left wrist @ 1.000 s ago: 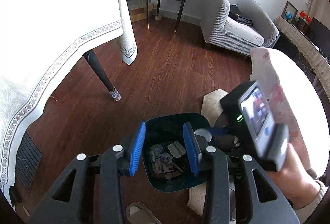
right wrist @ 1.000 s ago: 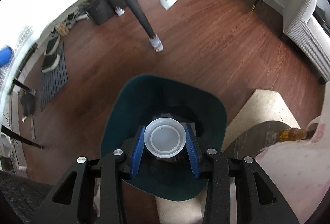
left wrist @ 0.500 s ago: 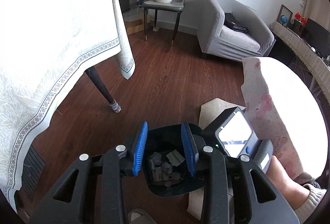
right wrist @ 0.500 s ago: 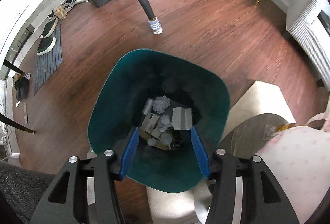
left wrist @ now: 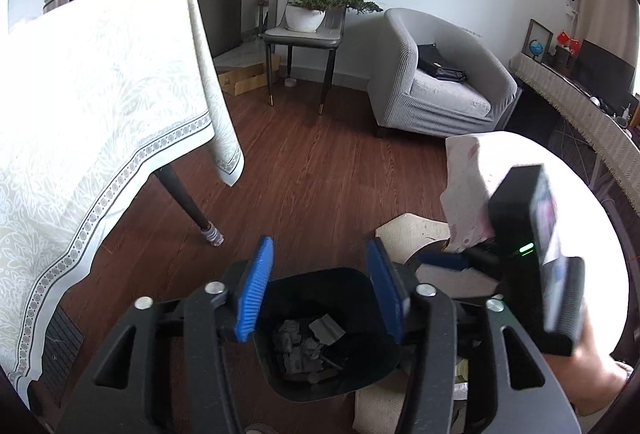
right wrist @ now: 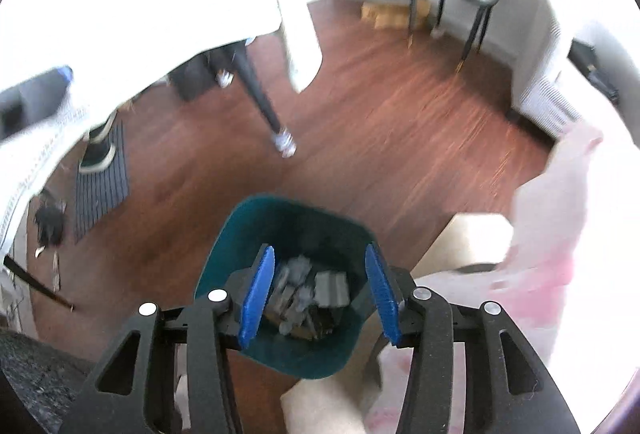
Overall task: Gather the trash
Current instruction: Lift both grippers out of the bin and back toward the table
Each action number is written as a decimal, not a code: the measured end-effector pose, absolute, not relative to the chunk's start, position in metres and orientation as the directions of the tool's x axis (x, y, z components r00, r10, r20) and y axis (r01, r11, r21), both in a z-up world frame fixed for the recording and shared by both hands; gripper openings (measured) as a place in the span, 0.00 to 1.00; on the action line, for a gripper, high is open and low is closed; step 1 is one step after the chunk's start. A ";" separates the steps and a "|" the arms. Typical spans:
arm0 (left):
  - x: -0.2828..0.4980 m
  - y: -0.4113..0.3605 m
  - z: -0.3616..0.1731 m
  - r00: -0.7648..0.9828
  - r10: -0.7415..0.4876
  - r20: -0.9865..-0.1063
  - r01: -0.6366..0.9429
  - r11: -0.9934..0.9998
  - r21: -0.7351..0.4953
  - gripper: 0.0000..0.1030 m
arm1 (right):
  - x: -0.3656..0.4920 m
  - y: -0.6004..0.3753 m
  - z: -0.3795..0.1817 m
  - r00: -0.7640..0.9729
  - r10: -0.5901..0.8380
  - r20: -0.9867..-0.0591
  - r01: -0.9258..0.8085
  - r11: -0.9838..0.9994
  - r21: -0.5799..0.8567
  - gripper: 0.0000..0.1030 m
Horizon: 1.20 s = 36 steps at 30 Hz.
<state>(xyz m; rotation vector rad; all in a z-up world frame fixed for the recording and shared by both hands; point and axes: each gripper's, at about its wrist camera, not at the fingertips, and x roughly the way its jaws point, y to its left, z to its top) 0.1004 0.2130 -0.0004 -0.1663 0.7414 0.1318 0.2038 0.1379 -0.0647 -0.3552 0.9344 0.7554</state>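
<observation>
Hovering over the bin (right wrist: pixel 224 266), both grippers empty.
Left gripper (left wrist: pixel 320 290) has just been opening; right gripper (right wrist: pixel 322 294), jaws apart, just closing slightly.

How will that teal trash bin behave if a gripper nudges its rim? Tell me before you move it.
The teal trash bin would probably slide on the smooth wood floor rather than tip, since it widens toward the top yet sits low. It likely feels light: it holds only crumpled paper scraps. Thin walls may flex.
</observation>
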 end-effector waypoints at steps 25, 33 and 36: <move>0.094 0.161 0.018 0.786 0.173 -0.594 -0.259 0.964 -0.062 0.94 | 0.181 -0.052 0.019 0.660 0.382 -0.647 -0.465 0.884 0.048 0.71; 0.052 0.139 0.027 0.811 0.196 -0.552 -0.250 0.968 -0.024 0.97 | 0.147 -0.103 0.035 0.696 0.335 -0.635 -0.413 0.910 0.028 0.86; 0.041 0.130 0.027 0.816 0.188 -0.546 -0.229 0.973 -0.007 0.97 | 0.134 -0.119 0.038 0.713 0.311 -0.629 -0.384 0.923 0.021 0.91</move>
